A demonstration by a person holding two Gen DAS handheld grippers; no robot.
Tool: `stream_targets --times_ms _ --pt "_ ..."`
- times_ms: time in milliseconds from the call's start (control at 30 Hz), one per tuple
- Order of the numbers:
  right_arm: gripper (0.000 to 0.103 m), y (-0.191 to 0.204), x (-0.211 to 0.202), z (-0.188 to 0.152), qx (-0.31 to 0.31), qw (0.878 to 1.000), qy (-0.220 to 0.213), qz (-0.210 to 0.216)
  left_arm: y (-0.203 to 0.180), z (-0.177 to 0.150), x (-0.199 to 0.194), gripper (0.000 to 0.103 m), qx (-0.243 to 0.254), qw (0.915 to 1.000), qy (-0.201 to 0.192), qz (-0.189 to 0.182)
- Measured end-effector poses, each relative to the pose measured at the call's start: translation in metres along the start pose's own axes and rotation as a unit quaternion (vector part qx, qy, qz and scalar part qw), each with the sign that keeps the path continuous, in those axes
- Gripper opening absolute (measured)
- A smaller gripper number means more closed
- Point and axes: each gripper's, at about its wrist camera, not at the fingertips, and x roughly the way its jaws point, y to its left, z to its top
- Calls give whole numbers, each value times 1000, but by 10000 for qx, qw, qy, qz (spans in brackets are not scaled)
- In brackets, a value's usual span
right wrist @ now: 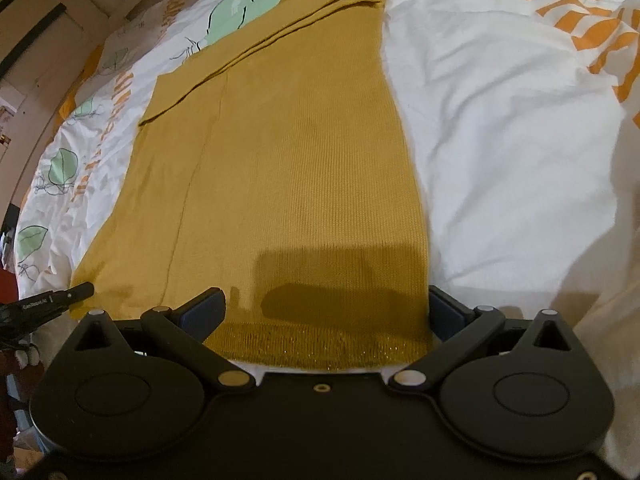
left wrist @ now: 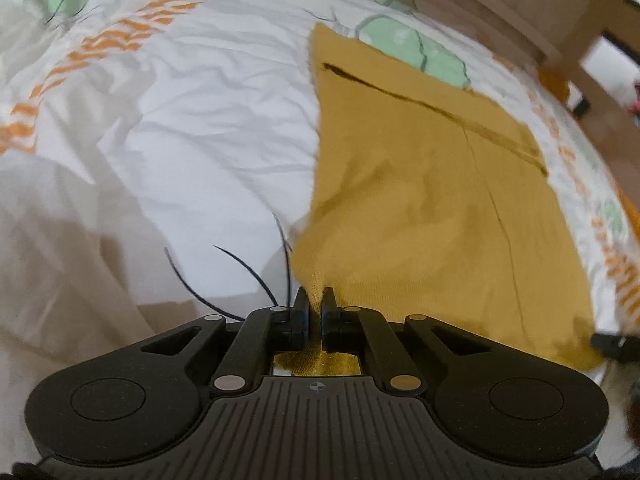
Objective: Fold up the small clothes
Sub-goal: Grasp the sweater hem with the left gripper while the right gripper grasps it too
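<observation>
A mustard-yellow knit garment (left wrist: 440, 208) lies spread on a white bed cover, folded lengthwise with a sleeve laid across its far end. My left gripper (left wrist: 315, 300) is shut on the garment's near left hem corner, lifting it a little. In the right wrist view the garment (right wrist: 288, 152) stretches away from me. My right gripper (right wrist: 326, 312) is open, its fingers (right wrist: 204, 312) spread either side of the near hem, which lies between them. The left gripper's tip (right wrist: 76, 292) shows at the far left, and the right gripper's tip (left wrist: 612, 342) shows at the right of the left wrist view.
The bed cover (left wrist: 208, 112) is white and wrinkled, with orange stripes (right wrist: 592, 20) and green leaf prints (right wrist: 248, 4). Wooden furniture (left wrist: 520, 4) stands beyond the far edge of the bed. The bed's left edge (right wrist: 24, 208) drops off by the garment.
</observation>
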Motion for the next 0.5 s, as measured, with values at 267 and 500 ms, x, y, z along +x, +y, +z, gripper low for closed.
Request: stream_targets --times_ms 267,500 --pt "103 -14 -5 1 420 9986 77 310 5 1 4 5 -93 9999 131 -57" --pt "76 -25 -7 3 763 9963 141 366 4 1 8 6 -109 9997 200 -56"
